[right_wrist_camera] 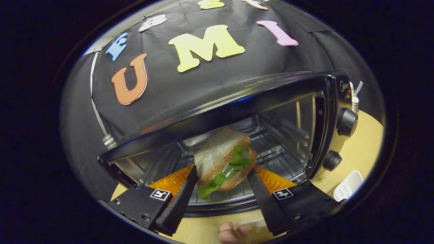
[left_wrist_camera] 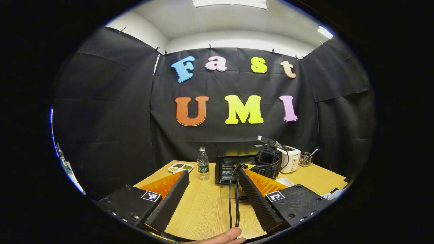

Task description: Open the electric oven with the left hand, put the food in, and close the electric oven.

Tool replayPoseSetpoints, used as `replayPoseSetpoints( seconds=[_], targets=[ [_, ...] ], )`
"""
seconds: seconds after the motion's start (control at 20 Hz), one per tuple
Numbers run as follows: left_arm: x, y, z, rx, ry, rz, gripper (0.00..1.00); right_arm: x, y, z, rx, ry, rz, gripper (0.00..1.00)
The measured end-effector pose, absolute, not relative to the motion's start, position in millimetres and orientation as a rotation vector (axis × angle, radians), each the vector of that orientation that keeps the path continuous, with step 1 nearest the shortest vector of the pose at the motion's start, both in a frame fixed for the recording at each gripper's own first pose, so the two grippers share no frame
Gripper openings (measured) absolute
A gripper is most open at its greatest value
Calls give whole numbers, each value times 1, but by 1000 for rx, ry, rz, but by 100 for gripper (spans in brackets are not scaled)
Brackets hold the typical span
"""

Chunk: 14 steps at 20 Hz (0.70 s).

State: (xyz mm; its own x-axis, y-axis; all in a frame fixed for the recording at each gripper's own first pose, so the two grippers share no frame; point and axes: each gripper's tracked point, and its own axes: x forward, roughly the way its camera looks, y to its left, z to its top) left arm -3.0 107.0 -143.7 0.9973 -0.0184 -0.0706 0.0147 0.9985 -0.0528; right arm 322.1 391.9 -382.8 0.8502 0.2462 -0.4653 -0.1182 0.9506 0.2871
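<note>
A water bottle point(left_wrist_camera: 203, 163) stands near the table's point(left_wrist_camera: 200, 210) far edge, a sectioned snack plate point(left_wrist_camera: 180, 167) just left of it (toward the far-left corner); a white toaster point(left_wrist_camera: 290, 158) and wire basket point(left_wrist_camera: 305, 159) sit far right.

Illumination came from ceiling light panels point(left_wrist_camera: 230, 3) overhead, one long panel at the top and a smaller one point(left_wrist_camera: 325, 32) at the upper right, giving bright, even light on the counter point(left_wrist_camera: 203, 206) in the left gripper view. Fisheye distortion bowed the walls and ceiling toward the edges. The right gripper view was dimmer; the oven point(right_wrist_camera: 237, 112) cavity lay in shade, with glare streaks along its top edge and reflections on its metal walls. The sandwich point(right_wrist_camera: 225, 159) appeared slightly soft; the far objects stayed sharp.
</note>
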Motion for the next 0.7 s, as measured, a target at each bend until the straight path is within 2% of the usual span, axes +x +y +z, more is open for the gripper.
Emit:
replayPoseSetpoints(
  seconds=[0.4,0.45,0.5,0.7],
  targets=[
    [-7,105,-153,-45,106,-3,96,300,404,-368,129,591,334,96],
    [-9,106,-155,-47,110,-4,96,293,405,-370,104,628,347,89],
    [-9,103,-155,-49,111,-6,96,288,404,-373,67,663,352,98],
    [-10,101,-156,-61,118,-14,97,271,401,-379,-44,719,400,98]
  ],
)
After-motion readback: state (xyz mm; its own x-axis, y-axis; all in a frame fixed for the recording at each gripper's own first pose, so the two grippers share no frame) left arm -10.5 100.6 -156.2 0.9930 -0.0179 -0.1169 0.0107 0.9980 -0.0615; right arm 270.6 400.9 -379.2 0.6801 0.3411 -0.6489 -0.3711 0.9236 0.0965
